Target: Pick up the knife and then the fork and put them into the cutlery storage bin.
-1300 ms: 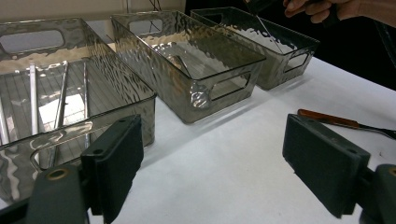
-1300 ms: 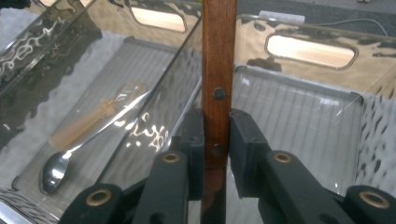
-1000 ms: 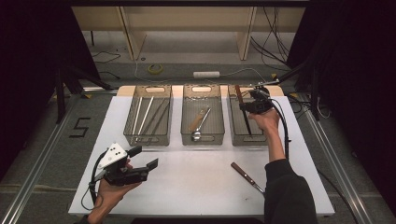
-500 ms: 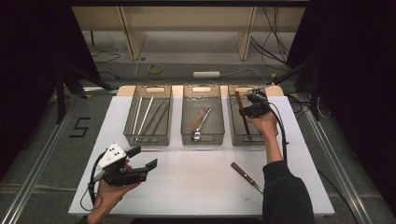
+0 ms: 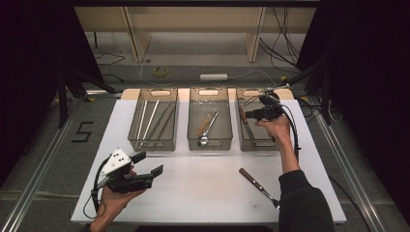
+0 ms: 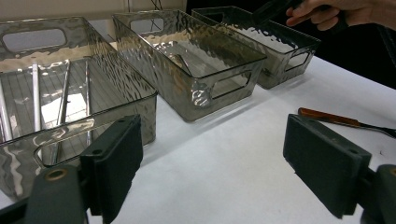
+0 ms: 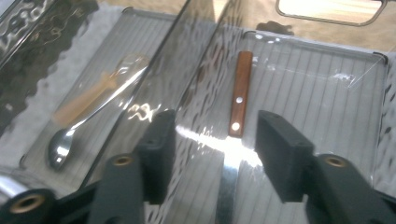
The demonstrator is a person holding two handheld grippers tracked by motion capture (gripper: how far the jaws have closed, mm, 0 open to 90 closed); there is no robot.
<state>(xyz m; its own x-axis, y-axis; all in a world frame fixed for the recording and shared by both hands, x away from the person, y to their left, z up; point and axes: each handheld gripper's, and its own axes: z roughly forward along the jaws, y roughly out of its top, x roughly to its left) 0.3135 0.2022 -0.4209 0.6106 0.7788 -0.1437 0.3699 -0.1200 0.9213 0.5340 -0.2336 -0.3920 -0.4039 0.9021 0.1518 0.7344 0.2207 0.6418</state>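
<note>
The right gripper [image 5: 252, 114] is hovering over the right-hand bin [image 5: 270, 144] at the far side of the table [image 5: 203, 193], and its jaws have just been opening; they are now standing spread with nothing pinched between them. Directly below, the wooden-handled knife [image 7: 240, 93] is lying flat on the ribbed floor of that bin, handle toward the far end, blade running back toward the near end under the gap between the jaws, untouched by either pad. Through the bin's wavy wall, the middle bin [image 5: 209, 144] is showing a spoon [image 7: 63, 147] and a pale wooden-handled utensil [image 7: 86, 100] beside it. The left bin [image 5: 152, 144] is holding several long thin sticks [image 5: 151, 118]. Near the right front of the table, a second wooden-handled knife [image 5: 258, 186] is lying on the white surface. The left gripper [image 5: 150, 164] is waiting low at the near left, jaws spread wide and holding nothing.
</note>
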